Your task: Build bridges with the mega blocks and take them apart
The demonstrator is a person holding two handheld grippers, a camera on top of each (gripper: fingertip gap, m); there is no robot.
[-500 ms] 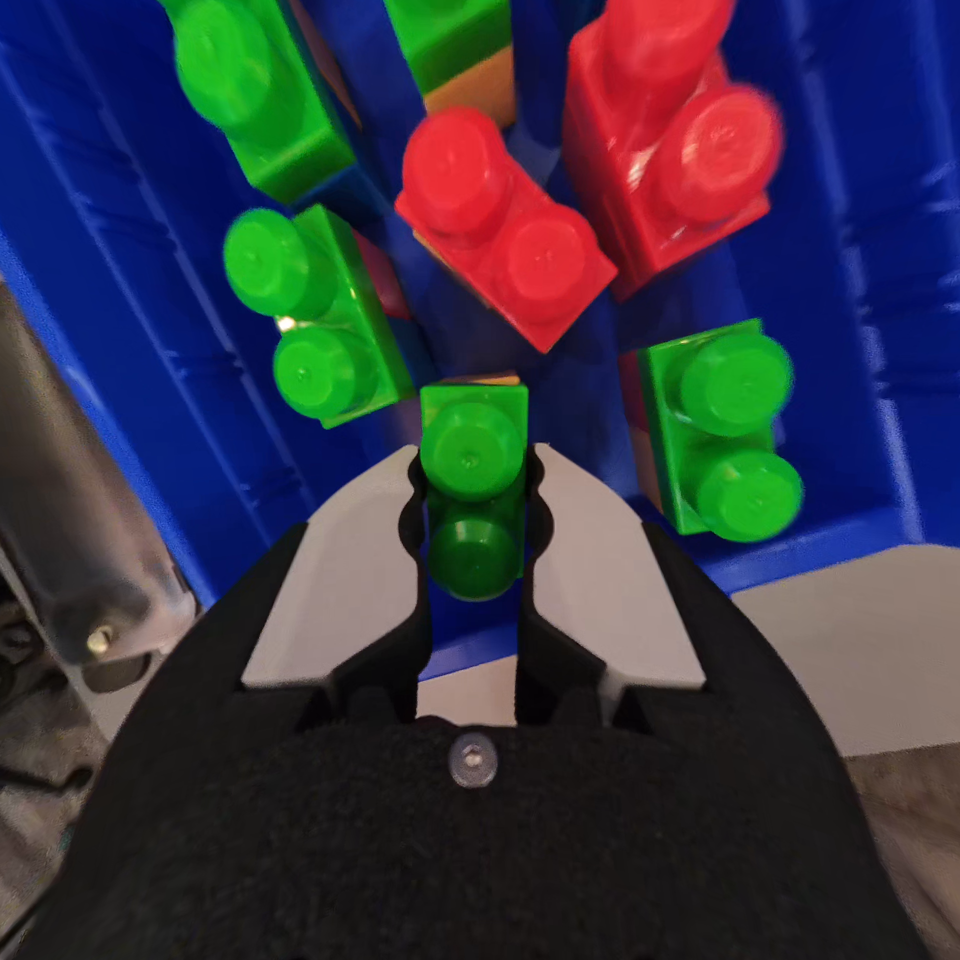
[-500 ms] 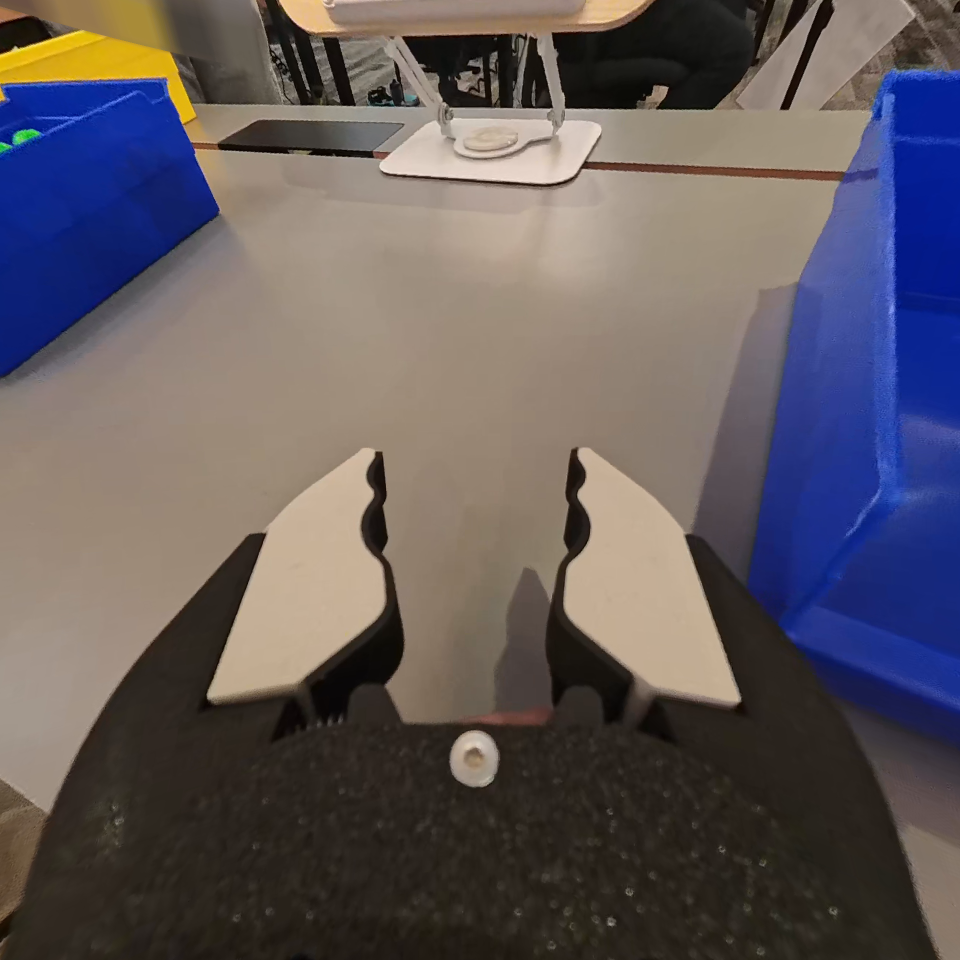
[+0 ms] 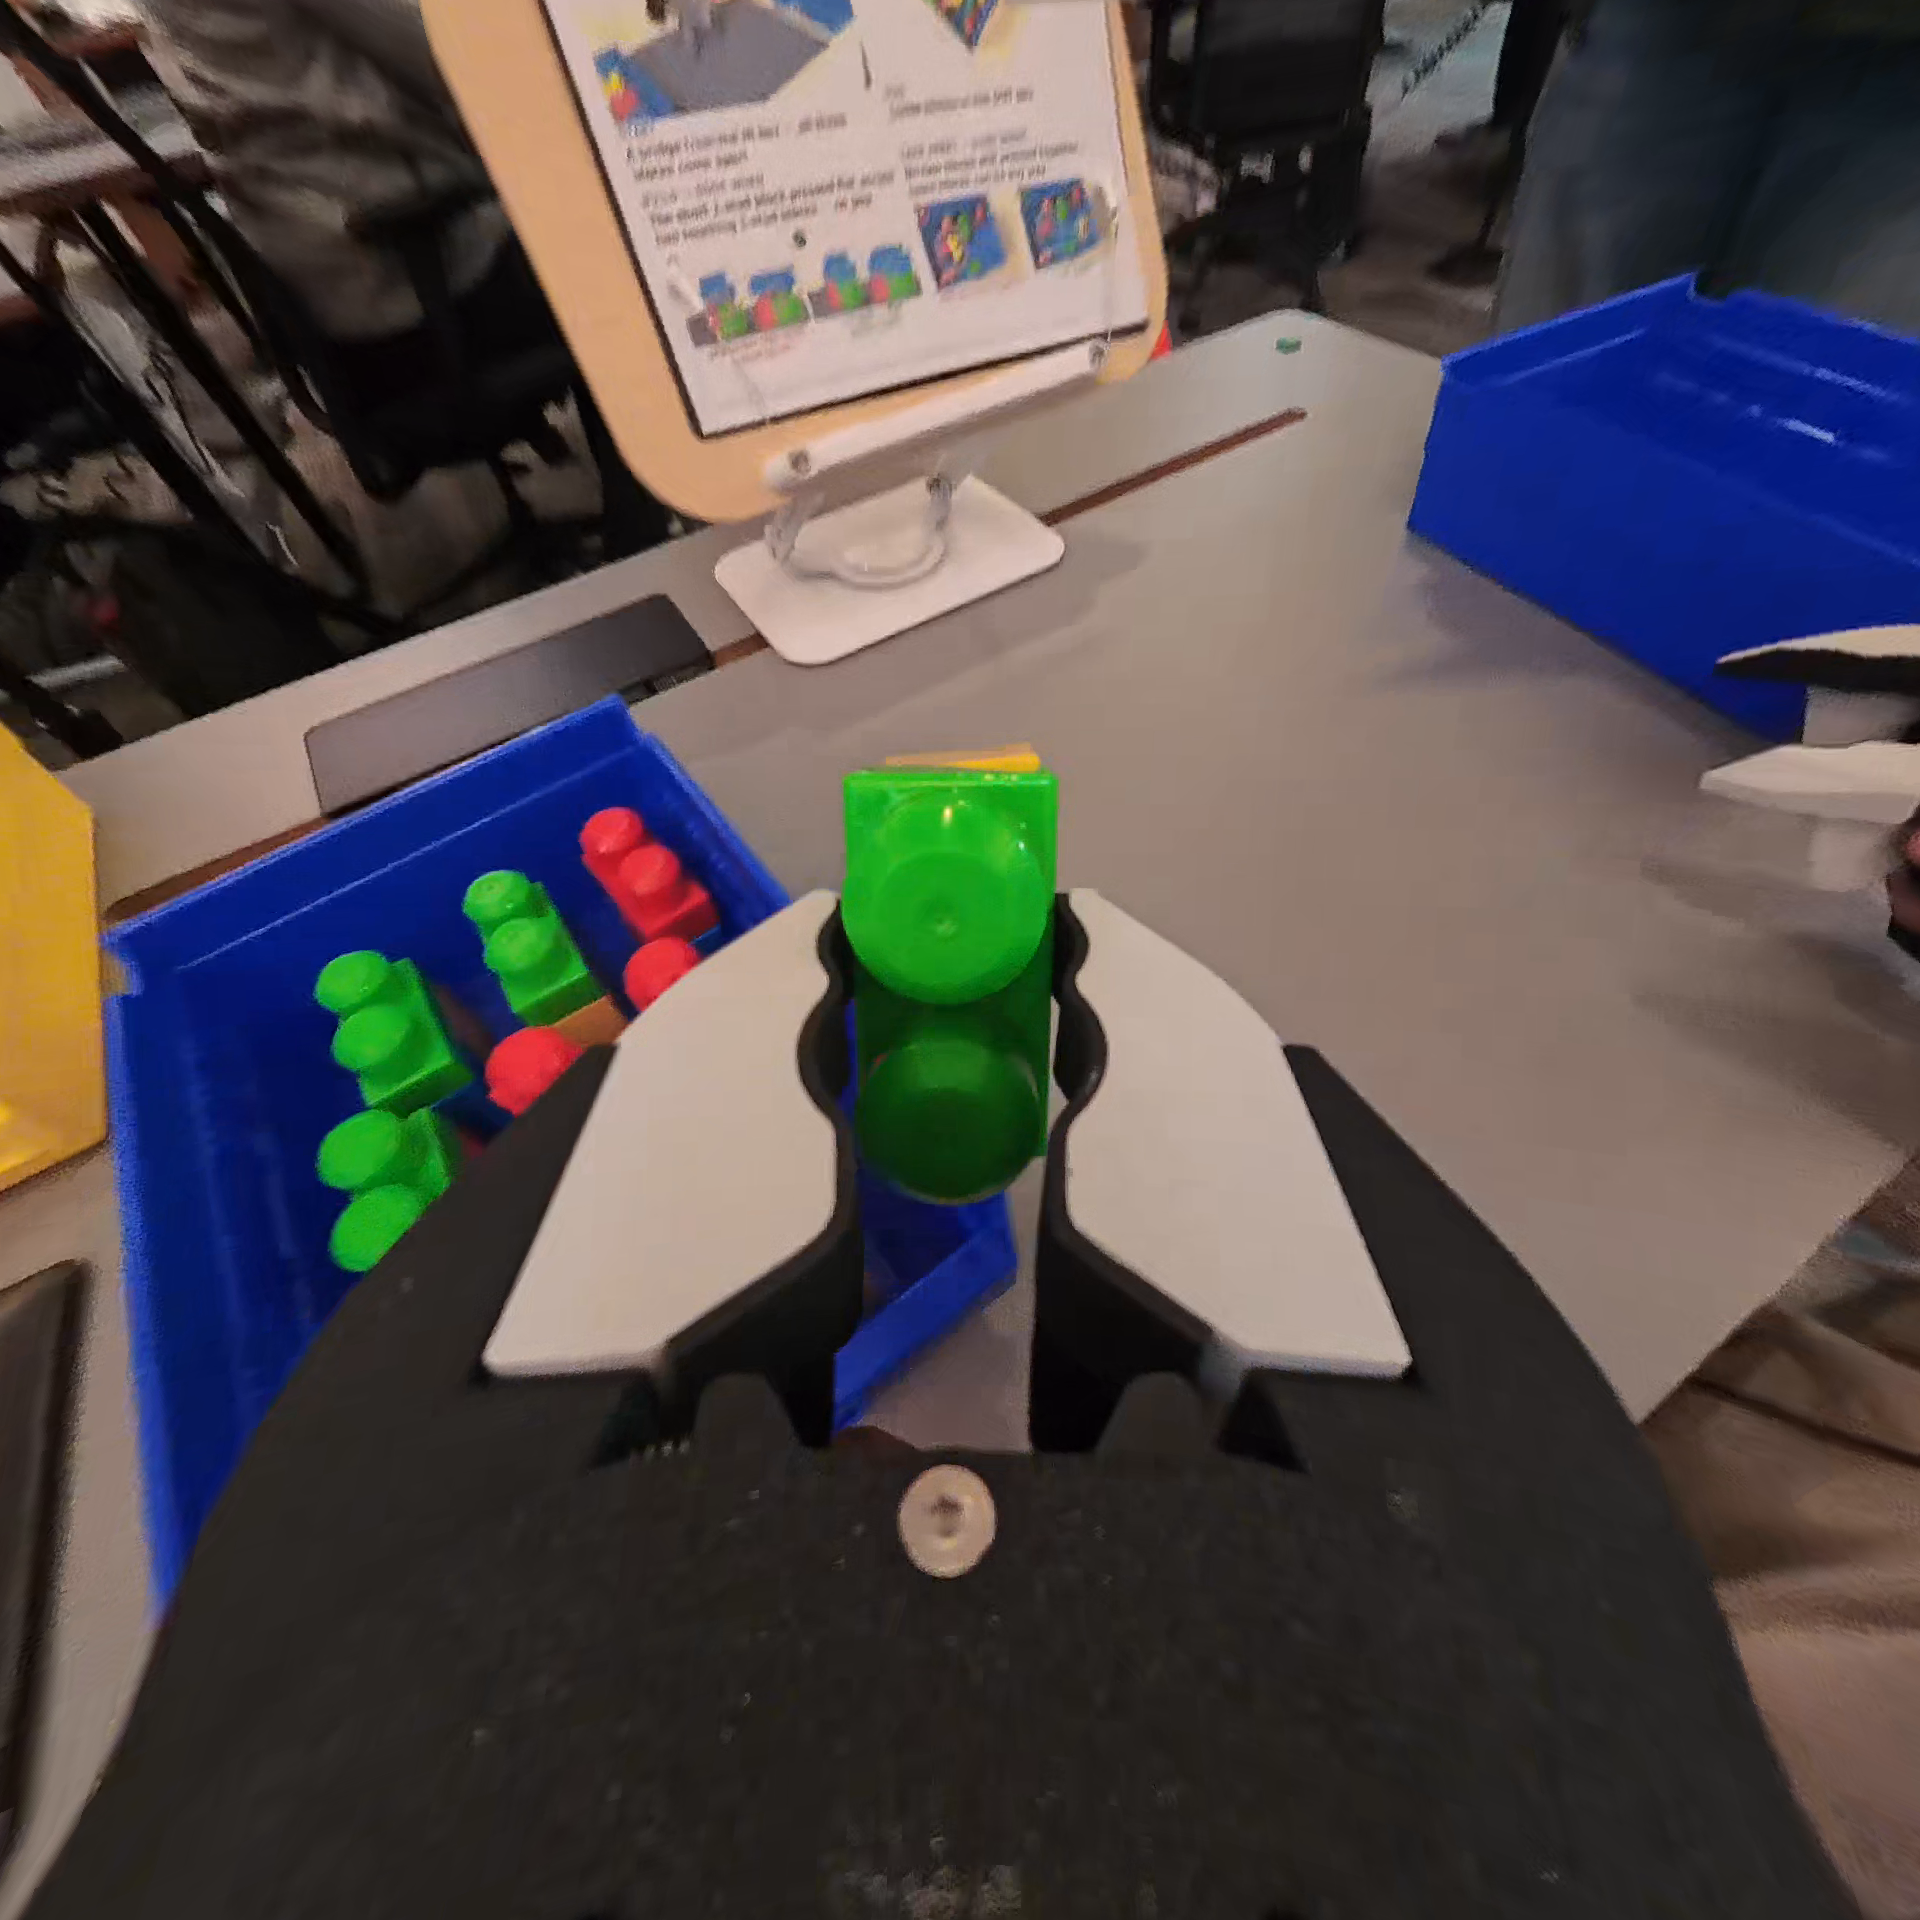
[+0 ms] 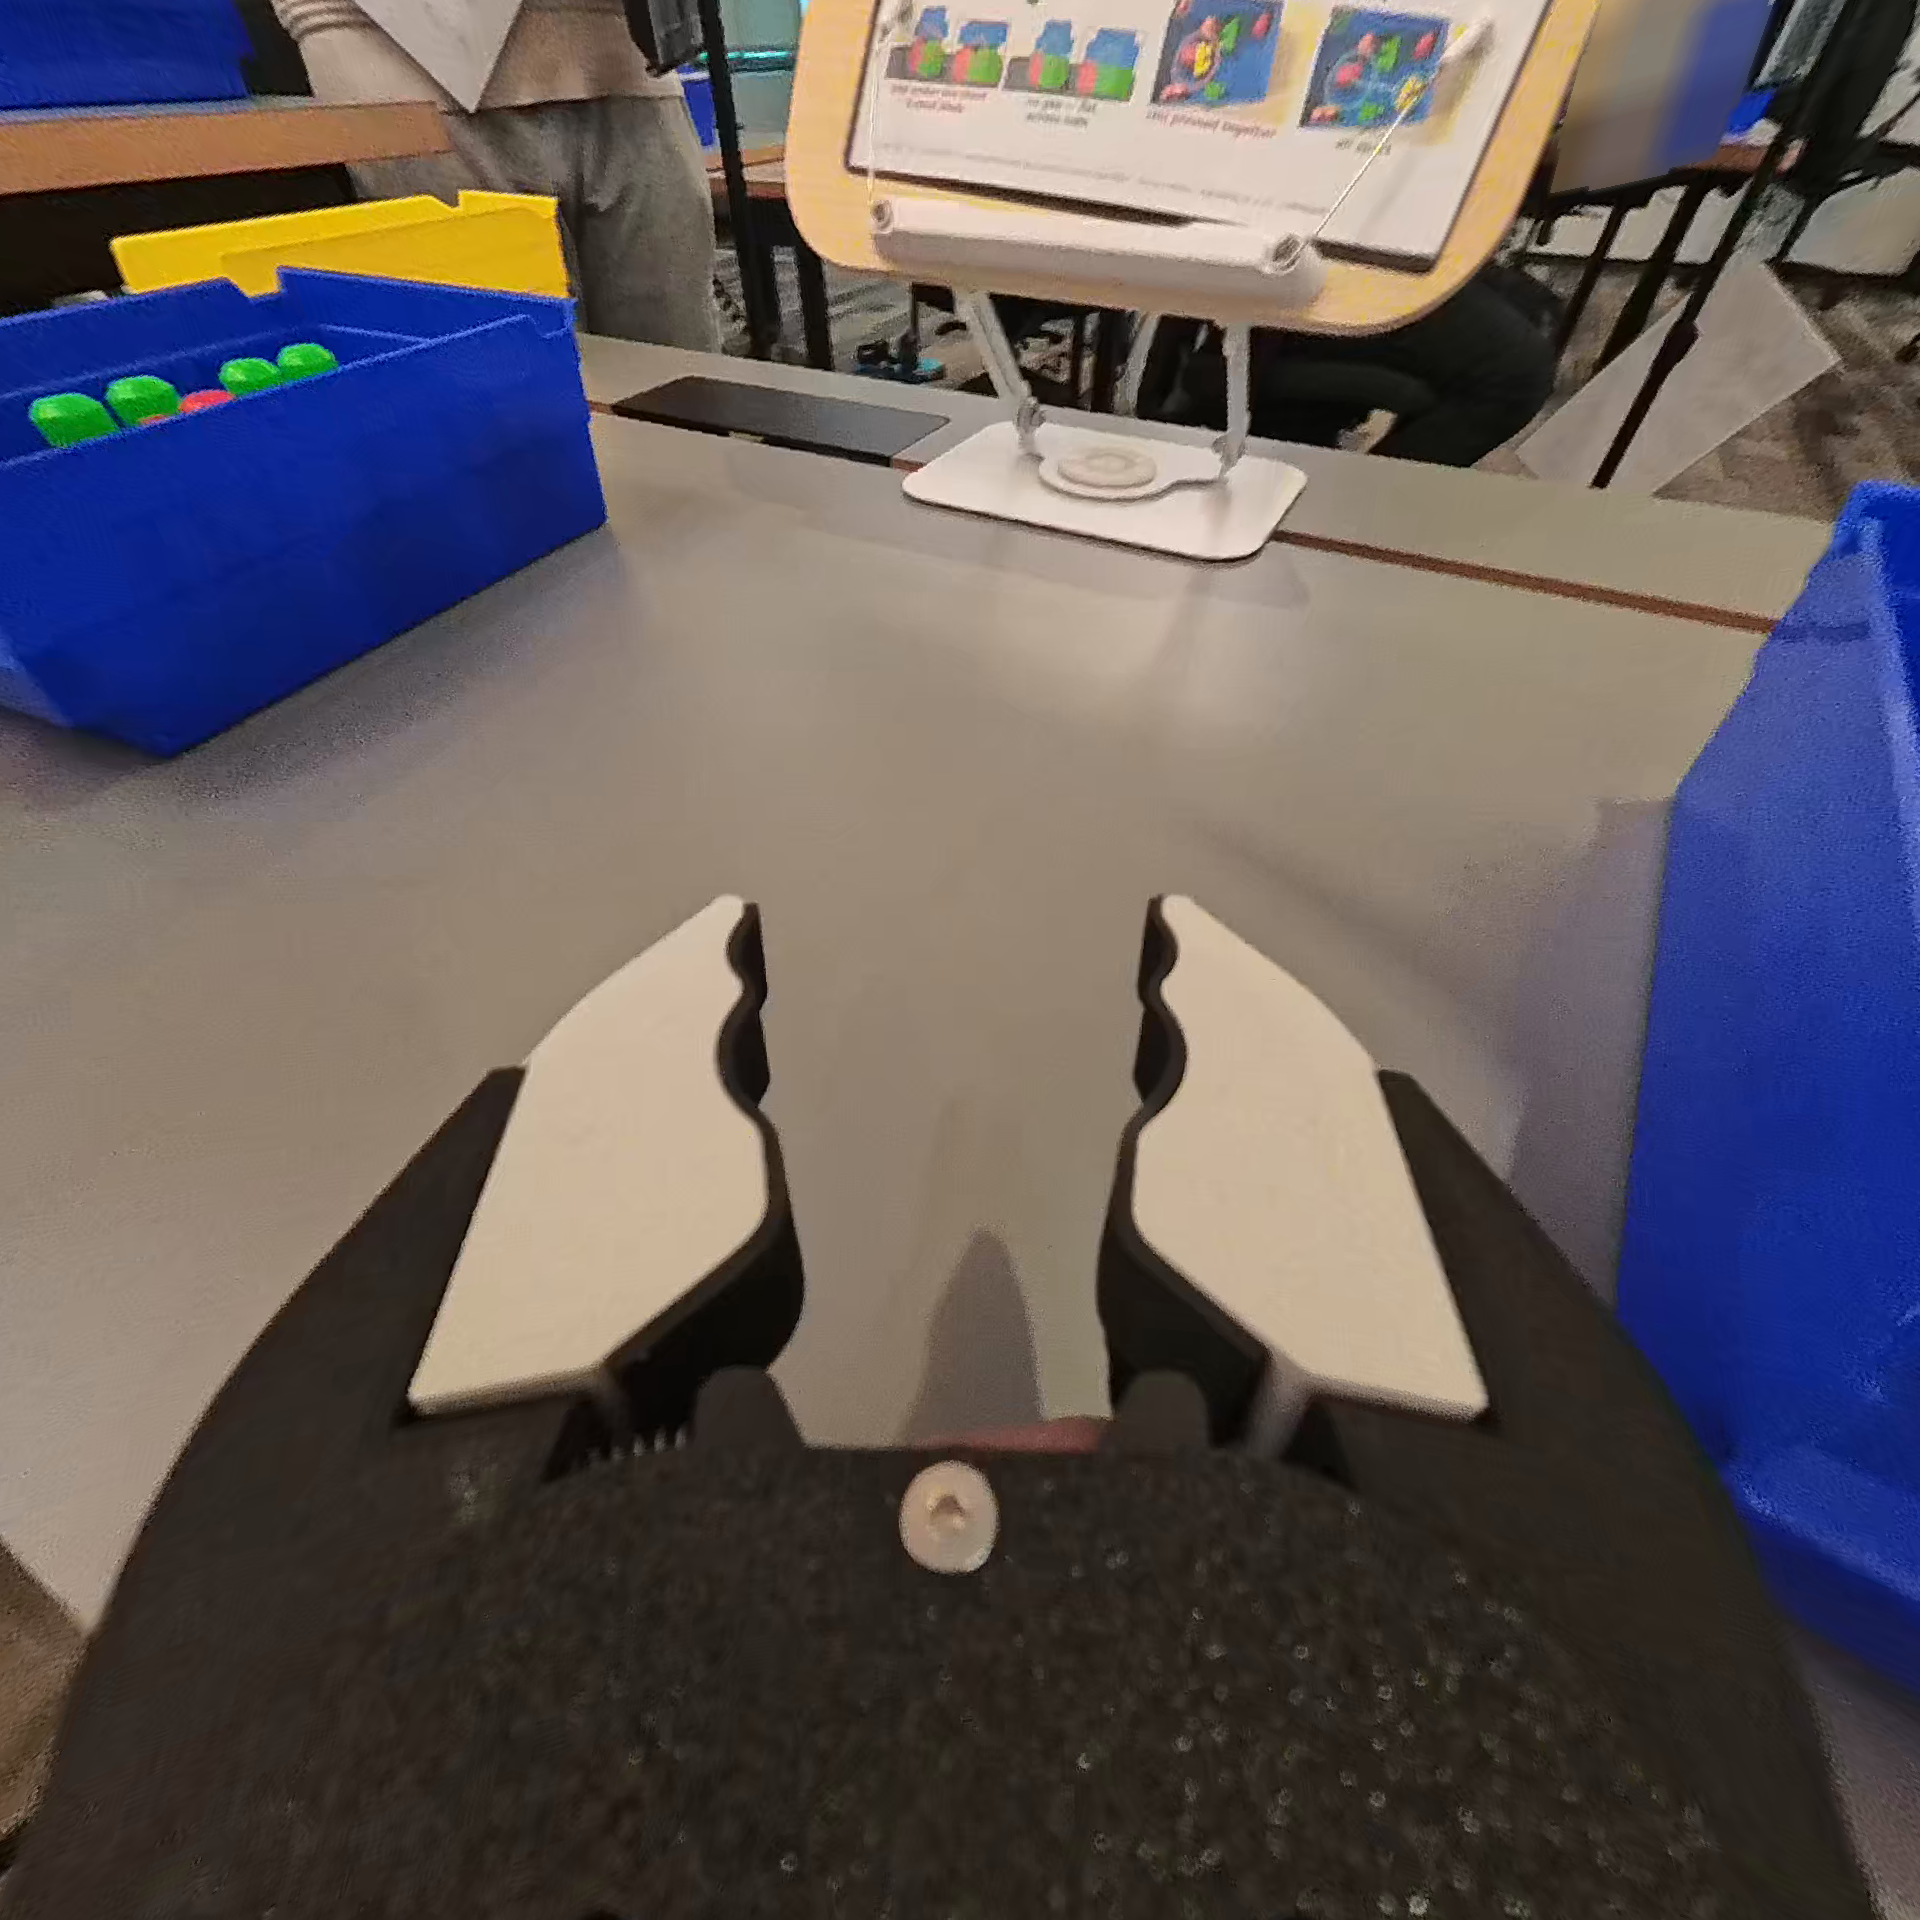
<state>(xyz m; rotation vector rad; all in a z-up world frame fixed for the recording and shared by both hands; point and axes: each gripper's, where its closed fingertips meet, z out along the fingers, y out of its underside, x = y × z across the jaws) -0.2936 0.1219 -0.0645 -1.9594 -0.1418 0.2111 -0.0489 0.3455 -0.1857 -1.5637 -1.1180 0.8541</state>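
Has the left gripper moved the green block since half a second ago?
Yes. The left gripper, shut on the green block, has lifted it up out of the blue bin toward the open table.

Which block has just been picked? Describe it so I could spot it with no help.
Start at the blue bin on the left of the grey table, where green and red blocks lie. Just right of it, raised above the bin's corner, the left gripper pinches a green block with two studs. It is the only block outside the bin and between fingers.
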